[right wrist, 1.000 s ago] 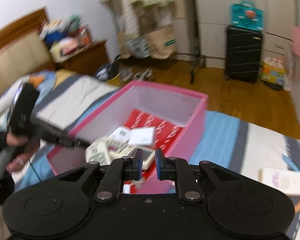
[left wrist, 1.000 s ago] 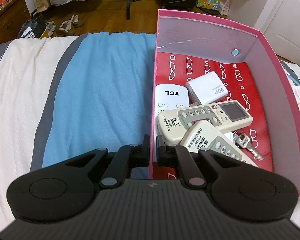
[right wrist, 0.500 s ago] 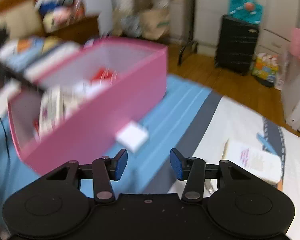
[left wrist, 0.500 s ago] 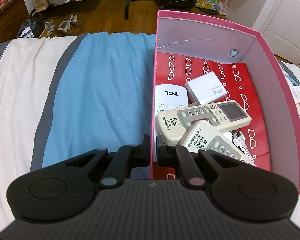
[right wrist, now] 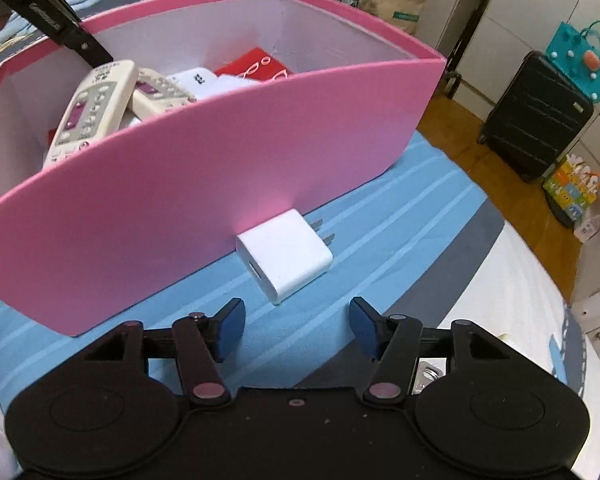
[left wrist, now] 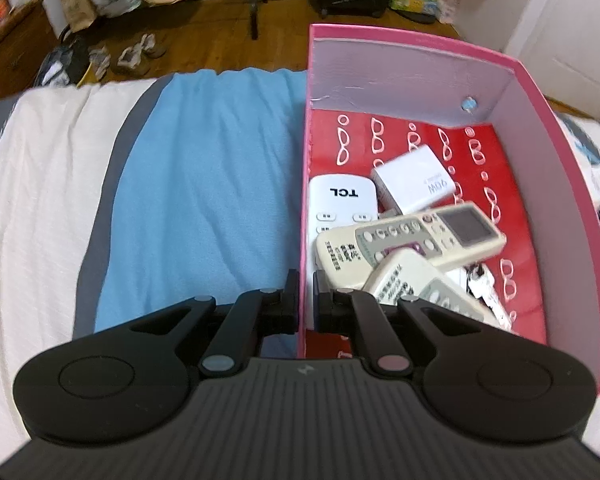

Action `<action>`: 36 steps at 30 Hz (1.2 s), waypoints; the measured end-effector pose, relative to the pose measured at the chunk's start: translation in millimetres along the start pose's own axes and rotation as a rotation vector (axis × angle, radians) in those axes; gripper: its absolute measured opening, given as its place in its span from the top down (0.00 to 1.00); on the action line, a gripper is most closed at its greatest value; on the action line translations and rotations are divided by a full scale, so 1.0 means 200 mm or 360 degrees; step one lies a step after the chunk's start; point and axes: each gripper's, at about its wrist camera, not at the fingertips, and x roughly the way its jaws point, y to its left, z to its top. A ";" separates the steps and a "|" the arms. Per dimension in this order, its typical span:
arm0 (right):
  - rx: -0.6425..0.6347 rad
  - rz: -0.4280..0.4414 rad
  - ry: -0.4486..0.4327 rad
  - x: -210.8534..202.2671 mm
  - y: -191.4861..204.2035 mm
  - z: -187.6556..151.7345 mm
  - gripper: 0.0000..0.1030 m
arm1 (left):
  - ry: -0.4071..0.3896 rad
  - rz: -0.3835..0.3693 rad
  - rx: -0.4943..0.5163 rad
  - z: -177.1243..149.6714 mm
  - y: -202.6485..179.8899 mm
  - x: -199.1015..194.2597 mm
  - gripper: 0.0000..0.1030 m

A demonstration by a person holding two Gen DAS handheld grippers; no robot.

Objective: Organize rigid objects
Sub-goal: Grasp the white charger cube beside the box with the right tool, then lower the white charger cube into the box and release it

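Meanwhile, left tool (left wrist: 307,290) clamped on pink box (left wrist: 303,184) wall, right tool (right wrist: 297,326) spread wide, low before white charger (right wrist: 286,255).

The box (right wrist: 204,152) stood on the bedspread (right wrist: 380,248); remotes (left wrist: 412,236) lay inside it, a charger (right wrist: 286,260) just outside its wall.

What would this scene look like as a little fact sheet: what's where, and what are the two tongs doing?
Surface: striped bedspread
Container: pink box
Inside box: TCL remote, two beige remotes, white 90W charger, keys
Outside box: small white plug adapter, lying against the box's outer wall
Left tongs: shut on the box's wall
Right tongs: open, empty, facing the adapter
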 end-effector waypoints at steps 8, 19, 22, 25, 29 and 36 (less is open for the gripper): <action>-0.0120 0.0020 -0.0043 -0.03 0.04 -0.02 0.38 | -0.0018 0.0052 0.0025 -0.01 -0.02 0.01 0.95; 0.0005 0.0149 -0.0100 0.17 -0.08 0.07 0.31 | 0.0022 0.0046 0.0034 0.01 -0.04 0.02 0.94; 0.0169 0.0171 -0.0137 0.13 -0.11 0.03 0.47 | 0.0018 0.0049 0.0027 0.00 -0.04 0.01 0.94; 0.0374 0.0127 -0.0179 0.05 -0.14 0.00 0.47 | 0.0018 0.0049 0.0014 0.00 -0.04 0.01 0.94; 0.0557 0.0008 -0.0276 -0.14 -0.16 0.01 0.47 | 0.0014 0.0061 -0.0038 0.02 -0.04 0.01 0.94; 0.0395 -0.0095 -0.0457 -0.55 0.01 0.19 0.47 | 0.0015 0.0117 -0.0057 0.02 -0.05 0.00 0.94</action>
